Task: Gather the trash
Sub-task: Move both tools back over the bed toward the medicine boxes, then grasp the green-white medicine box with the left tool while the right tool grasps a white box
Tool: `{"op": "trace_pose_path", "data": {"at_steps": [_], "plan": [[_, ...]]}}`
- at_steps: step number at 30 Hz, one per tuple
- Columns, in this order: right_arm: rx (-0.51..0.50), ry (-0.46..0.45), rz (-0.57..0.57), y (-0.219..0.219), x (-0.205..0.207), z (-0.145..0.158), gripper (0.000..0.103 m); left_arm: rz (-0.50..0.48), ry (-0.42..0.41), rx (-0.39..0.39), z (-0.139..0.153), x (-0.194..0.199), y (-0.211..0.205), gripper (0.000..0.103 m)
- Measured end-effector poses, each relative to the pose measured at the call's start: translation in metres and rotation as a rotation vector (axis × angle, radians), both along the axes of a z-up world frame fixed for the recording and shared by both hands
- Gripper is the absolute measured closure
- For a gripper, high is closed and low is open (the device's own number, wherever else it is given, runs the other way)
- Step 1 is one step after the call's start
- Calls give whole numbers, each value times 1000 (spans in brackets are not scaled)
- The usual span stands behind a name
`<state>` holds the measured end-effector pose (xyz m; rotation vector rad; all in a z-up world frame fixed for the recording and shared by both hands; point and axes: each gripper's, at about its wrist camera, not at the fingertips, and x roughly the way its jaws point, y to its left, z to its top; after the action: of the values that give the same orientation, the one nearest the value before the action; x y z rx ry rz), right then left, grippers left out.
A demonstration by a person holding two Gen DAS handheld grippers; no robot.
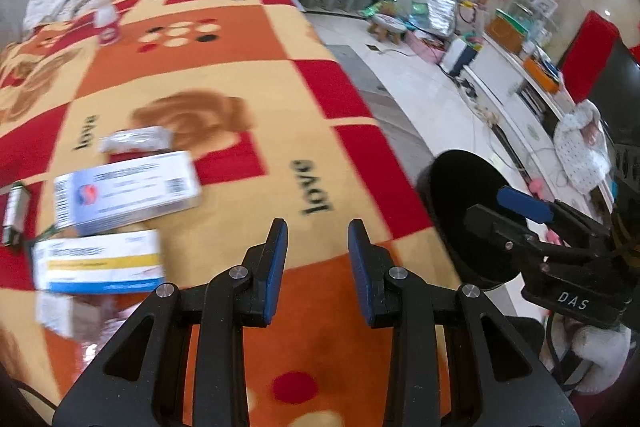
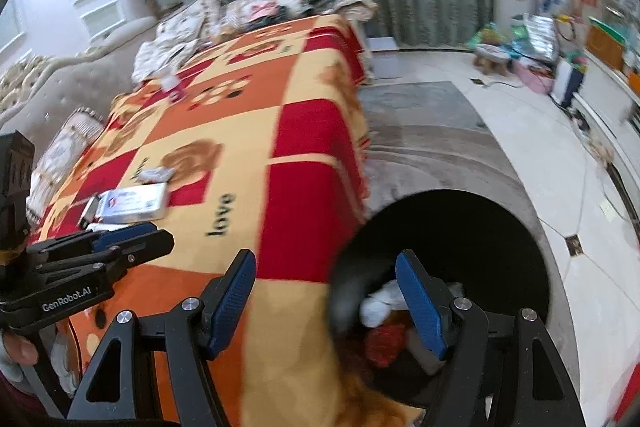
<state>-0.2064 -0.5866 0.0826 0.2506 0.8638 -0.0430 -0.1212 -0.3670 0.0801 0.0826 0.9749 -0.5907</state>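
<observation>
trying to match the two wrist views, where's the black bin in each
Left wrist: the bin is at right of centre, beside the bed's edge, partly behind the right claw.
Right wrist: bin at lower right, behind the right claw's right finger, trash visible inside.
Shared landmark: the word "love" on the blanket, just left of the bin.

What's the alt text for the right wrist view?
Right gripper with open, empty jaws hangs over the edge of a bed with a red, orange and cream blanket, above a black trash bin on the floor holding some rubbish. Small boxes lie on the blanket; left gripper at left.
</observation>
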Motion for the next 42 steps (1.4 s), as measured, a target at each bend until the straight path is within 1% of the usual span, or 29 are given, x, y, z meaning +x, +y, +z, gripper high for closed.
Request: {"op": "trace_pose_path", "data": {"at_steps": [3,11,18,22,27,31,35,38,42], "plan": [[8,4,54,24,11,0,33,37,-10,4,5,2,30,74],[29,37,196,94,48,-6,33,165,-18,15,10,18,125,74],[31,60,288,143,75,-11,32,288,-7,48,0,34,203,74],[3,73,334,164,90,-14,30,343,5,56,-7,44,230,74],[6,86,350,175,111,-14,30,386,16,58,-16,62,250,73],[-14,102,380,187,124,-17,29,396,36,57,-25,79,256,73],[-25,122,394,192,133,-23,28,410,39,60,-32,96,257,73],[-2,130,400,193,135,-25,28,409,42,66,-35,107,257,73],[1,144,449,204,129,-26,28,397,37,89,-40,119,252,73]]}}
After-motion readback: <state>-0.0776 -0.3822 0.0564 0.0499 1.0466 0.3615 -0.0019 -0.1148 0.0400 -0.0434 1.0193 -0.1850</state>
